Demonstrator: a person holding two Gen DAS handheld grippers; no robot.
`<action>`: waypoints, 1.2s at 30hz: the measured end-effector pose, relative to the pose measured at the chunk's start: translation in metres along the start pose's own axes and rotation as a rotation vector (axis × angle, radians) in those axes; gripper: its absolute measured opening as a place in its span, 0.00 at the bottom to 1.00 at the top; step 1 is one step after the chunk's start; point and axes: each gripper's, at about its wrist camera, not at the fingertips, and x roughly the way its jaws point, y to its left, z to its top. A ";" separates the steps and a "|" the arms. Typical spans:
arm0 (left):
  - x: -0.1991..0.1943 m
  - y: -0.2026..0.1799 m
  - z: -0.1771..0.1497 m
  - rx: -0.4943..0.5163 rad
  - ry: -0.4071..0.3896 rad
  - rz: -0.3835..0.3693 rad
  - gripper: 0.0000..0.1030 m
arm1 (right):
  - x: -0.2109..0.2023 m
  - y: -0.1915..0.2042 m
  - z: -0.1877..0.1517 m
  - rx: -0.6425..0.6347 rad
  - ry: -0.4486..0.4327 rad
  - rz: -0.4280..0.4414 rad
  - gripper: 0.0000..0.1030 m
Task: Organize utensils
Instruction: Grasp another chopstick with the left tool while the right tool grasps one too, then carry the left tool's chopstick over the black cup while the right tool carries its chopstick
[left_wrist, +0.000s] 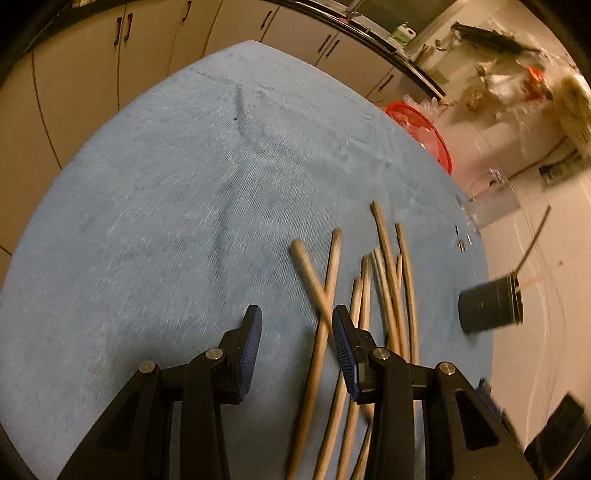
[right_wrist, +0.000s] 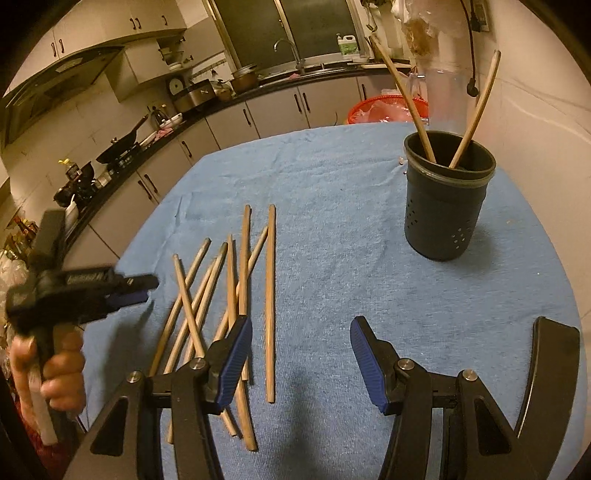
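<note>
Several wooden chopsticks lie in a loose crossed pile on the blue cloth; they also show in the left wrist view. A dark perforated holder cup stands upright at the right with two chopsticks leaning in it; it shows in the left wrist view at the right edge. My left gripper is open and empty, low over the near ends of the pile; it shows from the side in the right wrist view. My right gripper is open and empty above bare cloth right of the pile.
A red basket and a clear jug sit beyond the table's far edge. Kitchen cabinets and a counter with pots run behind. The cloth's edge falls off at left and right.
</note>
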 end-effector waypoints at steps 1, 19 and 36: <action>0.003 -0.001 0.003 -0.007 0.004 0.006 0.38 | -0.001 0.000 0.000 -0.002 0.000 -0.001 0.57; 0.007 0.000 -0.004 0.164 0.015 0.253 0.07 | 0.015 0.000 0.043 -0.027 0.057 0.047 0.57; 0.008 0.016 0.003 0.238 0.012 0.172 0.09 | 0.181 0.038 0.133 -0.082 0.348 -0.062 0.30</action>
